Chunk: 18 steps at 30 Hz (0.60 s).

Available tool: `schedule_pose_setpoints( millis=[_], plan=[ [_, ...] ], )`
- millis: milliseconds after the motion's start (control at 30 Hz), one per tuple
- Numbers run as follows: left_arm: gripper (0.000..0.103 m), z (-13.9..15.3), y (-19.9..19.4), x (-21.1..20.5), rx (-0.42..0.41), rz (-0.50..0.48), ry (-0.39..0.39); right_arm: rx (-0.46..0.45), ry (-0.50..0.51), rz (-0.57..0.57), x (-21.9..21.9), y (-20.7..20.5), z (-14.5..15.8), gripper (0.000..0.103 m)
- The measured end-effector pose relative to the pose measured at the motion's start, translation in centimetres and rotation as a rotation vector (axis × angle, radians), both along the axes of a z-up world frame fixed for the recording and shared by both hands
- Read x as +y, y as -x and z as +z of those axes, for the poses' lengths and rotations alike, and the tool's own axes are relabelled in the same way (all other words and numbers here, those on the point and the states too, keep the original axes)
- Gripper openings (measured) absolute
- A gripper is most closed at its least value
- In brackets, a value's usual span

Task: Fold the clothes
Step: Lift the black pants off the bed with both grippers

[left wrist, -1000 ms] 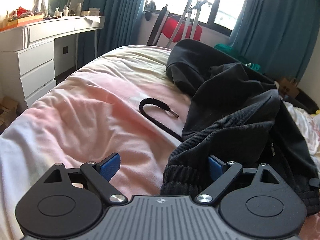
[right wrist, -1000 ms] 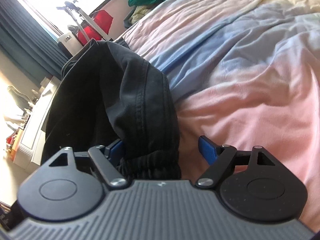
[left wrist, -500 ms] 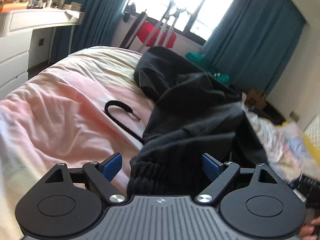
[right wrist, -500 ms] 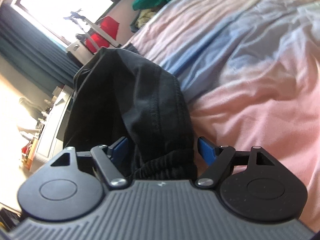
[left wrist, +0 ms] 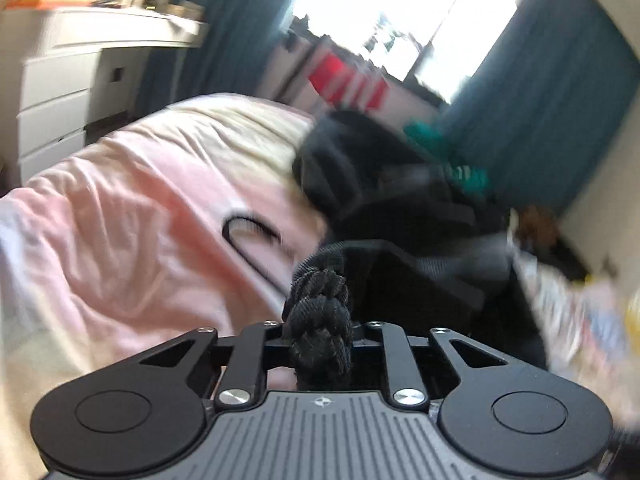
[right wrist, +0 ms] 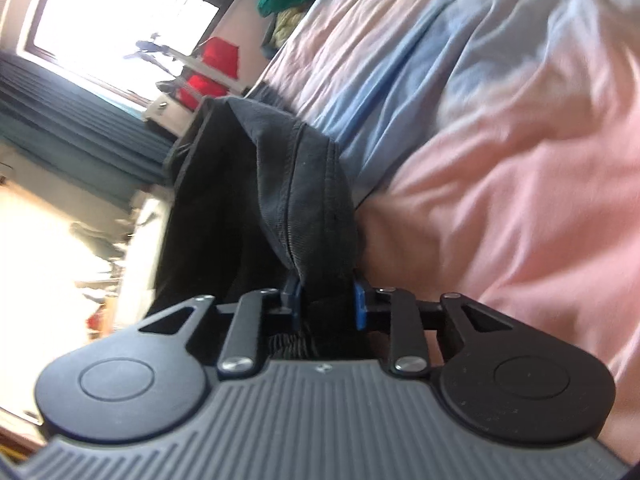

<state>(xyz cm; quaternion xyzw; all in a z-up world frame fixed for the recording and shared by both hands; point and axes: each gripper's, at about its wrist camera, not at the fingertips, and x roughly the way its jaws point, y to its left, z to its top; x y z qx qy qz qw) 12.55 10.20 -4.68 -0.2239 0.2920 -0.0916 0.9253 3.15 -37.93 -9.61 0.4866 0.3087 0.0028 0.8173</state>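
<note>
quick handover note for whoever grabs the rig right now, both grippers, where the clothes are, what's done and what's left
Left gripper: jaws just closed, shut on the bunched elastic edge of the black fabric garment.
Right gripper: jaws just closed, shut on another edge of that garment.
Garment lies crumpled on the pink and blue bedsheet; its black drawstring cord trails loose.
Done: both edges gripped.
Left: spread it flat, then fold.

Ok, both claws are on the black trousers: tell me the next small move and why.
Probably lift both together. The left claw pinches the bunched waistband and the right claw clamps the trousers, both having just closed, while the rest lies crumpled on the pink duvet.
</note>
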Motion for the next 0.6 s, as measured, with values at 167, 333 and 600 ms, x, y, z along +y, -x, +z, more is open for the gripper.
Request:
schedule_pose_setpoints(
  millis=[167,333,600],
  plan=[
    [0.016,5.6,-2.7,2.4,-0.054,0.054,0.009,-0.075,-0.079,0.083,4.4,0.1,2.6,0.024],
    [0.016,12.3,-7.4,7.2,-0.08,0.137,-0.056,-0.153,-0.246,0.225,12.5,-1.9,3.9,0.024],
    [0.017,12.5,-13.8,15.6,0.001,0.335,-0.225,-0.101,-0.291,0.451,25.6,-8.8,0.5,0.025]
  ],
)
